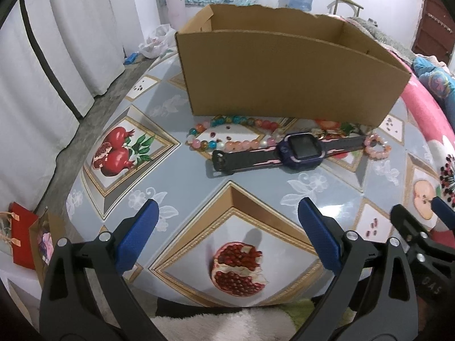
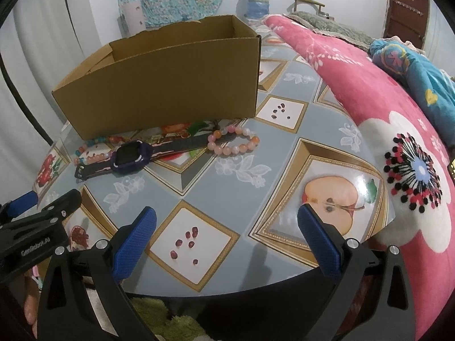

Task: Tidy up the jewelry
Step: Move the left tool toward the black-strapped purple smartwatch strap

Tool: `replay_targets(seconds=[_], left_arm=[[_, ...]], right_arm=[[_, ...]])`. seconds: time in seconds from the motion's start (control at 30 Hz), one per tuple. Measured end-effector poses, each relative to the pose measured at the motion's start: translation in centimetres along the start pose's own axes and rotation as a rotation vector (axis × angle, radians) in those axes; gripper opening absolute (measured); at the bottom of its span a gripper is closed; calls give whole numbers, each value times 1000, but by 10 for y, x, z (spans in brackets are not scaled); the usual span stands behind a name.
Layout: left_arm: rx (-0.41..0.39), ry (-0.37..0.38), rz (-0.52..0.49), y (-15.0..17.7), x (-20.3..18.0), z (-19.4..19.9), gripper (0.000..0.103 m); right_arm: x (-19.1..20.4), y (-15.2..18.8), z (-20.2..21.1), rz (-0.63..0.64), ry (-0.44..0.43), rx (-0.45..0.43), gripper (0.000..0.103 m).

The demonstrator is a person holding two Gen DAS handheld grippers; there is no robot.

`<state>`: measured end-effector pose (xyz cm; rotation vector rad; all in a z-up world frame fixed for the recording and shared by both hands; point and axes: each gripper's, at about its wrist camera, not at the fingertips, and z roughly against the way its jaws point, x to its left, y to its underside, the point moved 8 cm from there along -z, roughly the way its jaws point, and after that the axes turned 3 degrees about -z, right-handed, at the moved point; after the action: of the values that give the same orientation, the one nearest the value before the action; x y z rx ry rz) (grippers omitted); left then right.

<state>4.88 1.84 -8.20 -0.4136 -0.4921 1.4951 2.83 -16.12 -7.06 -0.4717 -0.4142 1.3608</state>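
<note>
Jewelry untouched beside box [image 1: 284, 76]; left gripper [image 1: 227, 236] and right gripper [image 2: 227, 236] both spread wide, holding nothing.

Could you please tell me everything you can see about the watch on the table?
The watch has a square dark screen in a purple case and a black strap with pink edging, apparently rubbery. It lies unbuckled, screen up, stretched flat on the table in front of the cardboard box. One strap end seems to overlap the pink bead bracelet; the multicoloured bead string lies close behind it. Neither gripper touches it.
</note>
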Motion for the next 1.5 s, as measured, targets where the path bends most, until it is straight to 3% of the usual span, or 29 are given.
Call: replay_targets(seconds=[0.47,0.73,1.03,1.37,1.5], left_arm=[[49,-23,-107,2,10,-45,95],[64,62,-46,-2,15,-59,95],[51,69,-58,-3,15,-62,96],[2,116,-112,0,16,-57,96],[-80,186,-68,-5,26,-41,95]], right_arm=[[-1,8,-30,13,46,54,97],[-3,11,-43,14,47,71,97],[-1,10,-47,23,34,56,97],[-1,16,-42,54,-7,7,97],[-1,18,-40,78,-24,7,97]])
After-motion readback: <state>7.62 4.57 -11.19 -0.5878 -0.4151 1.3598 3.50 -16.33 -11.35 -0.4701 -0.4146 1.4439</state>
